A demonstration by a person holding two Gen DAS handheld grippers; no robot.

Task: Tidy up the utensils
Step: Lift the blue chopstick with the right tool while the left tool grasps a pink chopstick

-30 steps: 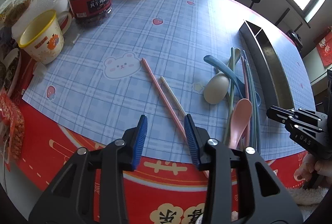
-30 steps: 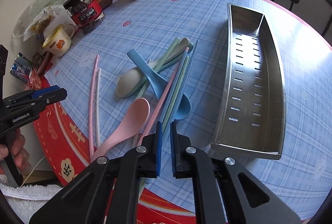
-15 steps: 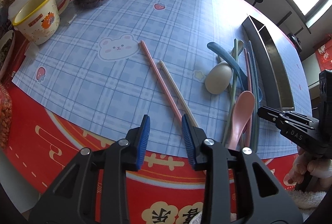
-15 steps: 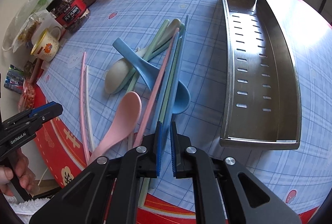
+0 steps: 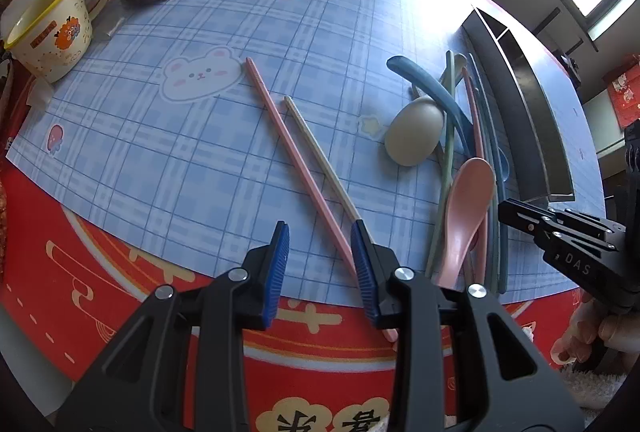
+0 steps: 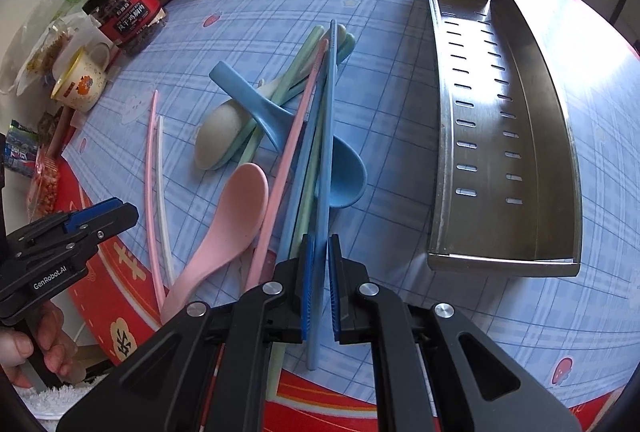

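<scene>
Nearest the right wrist camera, right gripper (image 6: 321,280) nearly closed around a blue chopstick (image 6: 327,135), contact unclear. Further left, left gripper (image 5: 320,264) spread wide over a pink chopstick (image 5: 288,151). Beyond, heaped spoons, then the steel tray (image 6: 560,135).

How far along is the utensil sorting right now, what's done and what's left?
Nothing is sorted yet: the steel tray holds no utensils. In hand: the right gripper has its pads around a blue chopstick in the pile. The left gripper is open near the pink chopstick. Left: all the spoons and chopsticks on the mat.
</scene>
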